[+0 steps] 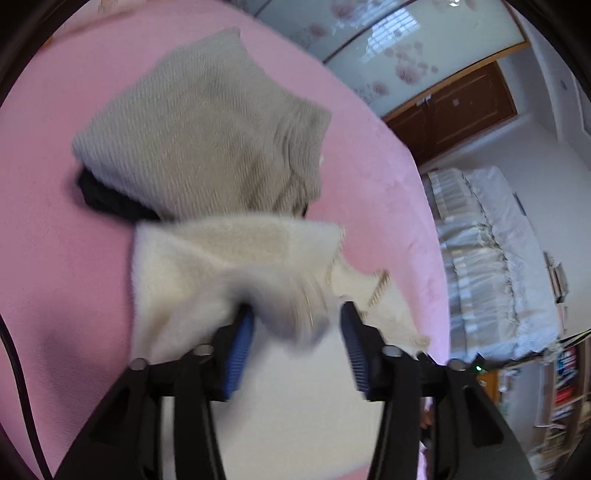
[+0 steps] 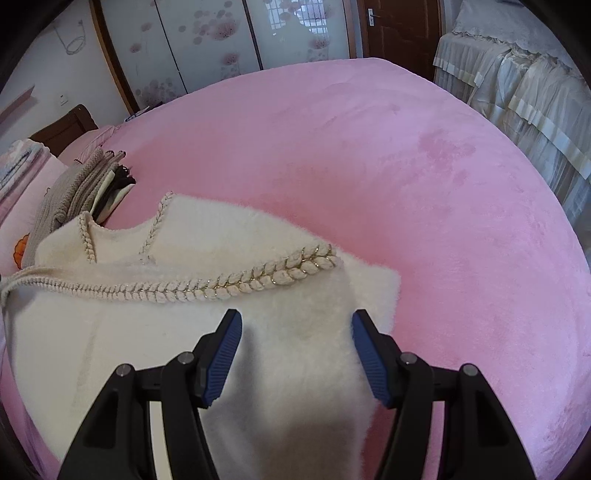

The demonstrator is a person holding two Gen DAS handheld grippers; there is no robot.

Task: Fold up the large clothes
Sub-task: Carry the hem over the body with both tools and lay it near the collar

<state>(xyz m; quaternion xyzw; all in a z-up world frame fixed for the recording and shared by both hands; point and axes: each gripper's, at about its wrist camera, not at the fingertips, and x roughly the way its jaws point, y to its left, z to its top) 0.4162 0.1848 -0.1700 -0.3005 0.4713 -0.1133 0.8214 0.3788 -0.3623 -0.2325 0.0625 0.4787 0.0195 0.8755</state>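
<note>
A fluffy cream sweater [image 2: 184, 332] lies spread on a pink blanket [image 2: 424, 184] that covers the bed. A braided trim [image 2: 236, 284] with a thin gold thread runs across the sweater, and a second strip of the same trim edges the neckline nearer the pile at the left.

The right gripper [image 2: 296, 328] hangs over the sweater close to its right edge. Its two blue-padded fingers [image 2: 223, 360] stand wide apart, with the fluffy fabric showing between them and nothing pinched; whether the tips touch the cloth cannot be told.

In the left wrist view the picture is blurred by motion. The left gripper [image 1: 297, 319] also has its fingers spread, and a bunched fold of the cream sweater [image 1: 221, 266] sits between the blue pads [image 1: 240, 354]. The pads are apart from each other, so the fold is not clamped.

Just beyond the sweater lies a folded beige knit garment [image 1: 207, 136], resting on top of something black [image 1: 107, 199] that pokes out beneath it. From the right wrist view the same pile [image 2: 85, 192] shows as stacked folded edges, beige over black and white, touching or just beside the sweater's far corner.

Beside the bed stands a second bed with a pale frilled cover [image 2: 517, 96], and a dark wooden door [image 2: 399, 26] is at the back.
</note>
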